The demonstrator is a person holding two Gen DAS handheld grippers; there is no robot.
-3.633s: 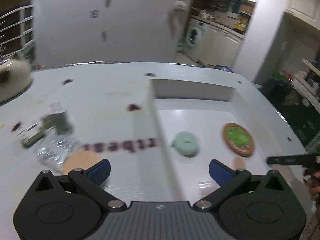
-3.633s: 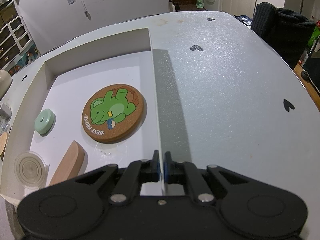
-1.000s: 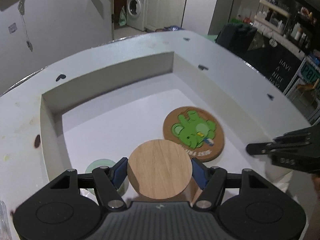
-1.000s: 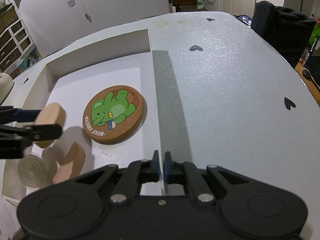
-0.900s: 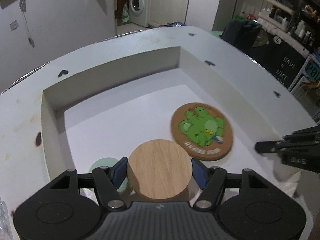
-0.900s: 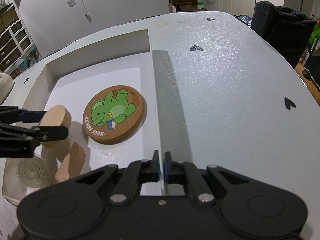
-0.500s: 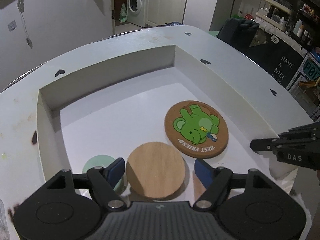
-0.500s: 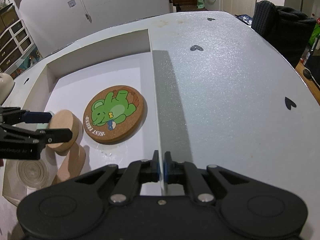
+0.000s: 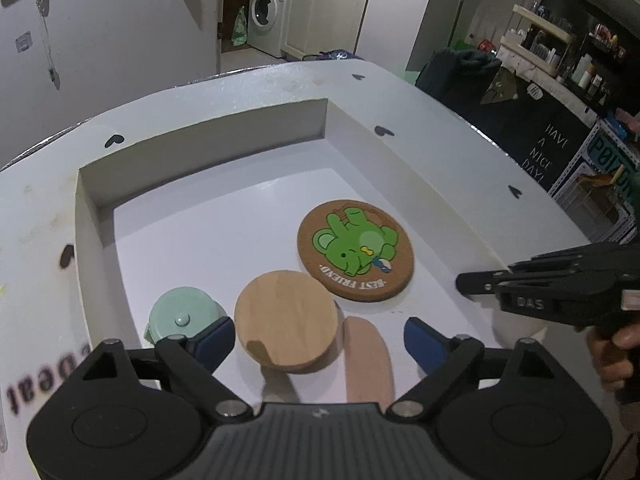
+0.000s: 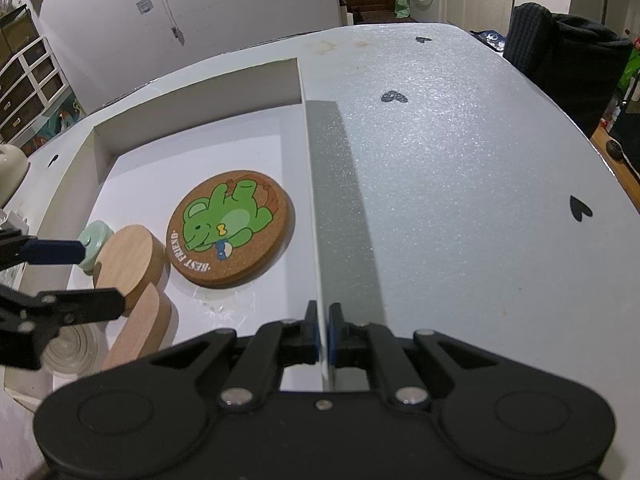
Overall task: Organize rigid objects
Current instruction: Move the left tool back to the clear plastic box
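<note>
A round wooden disc (image 9: 286,326) (image 10: 128,258) rests in the white box (image 9: 208,160) (image 10: 200,100), leaning on a second wooden disc (image 9: 366,360) (image 10: 140,328). My left gripper (image 9: 320,338) (image 10: 100,278) straddles it. Its jaws are opening, and the blue pads stand clear of the disc's rim. A mint-green lid (image 9: 182,316) (image 10: 96,236) lies to the left. A cork coaster with a green bear (image 9: 354,254) (image 10: 228,228) lies further in. My right gripper (image 10: 322,336) (image 9: 480,284) is shut on the box's thin right wall.
A clear glass lid (image 10: 74,348) lies in the box's near left corner. The white table (image 10: 460,160) with black heart marks spreads to the right. A dark chair (image 10: 560,60) stands past its far edge. A person's hand (image 9: 612,352) holds the right gripper.
The left gripper brought the wooden disc over the box, set it down beside the coaster and spread its jaws off it. The right gripper has stayed put.
</note>
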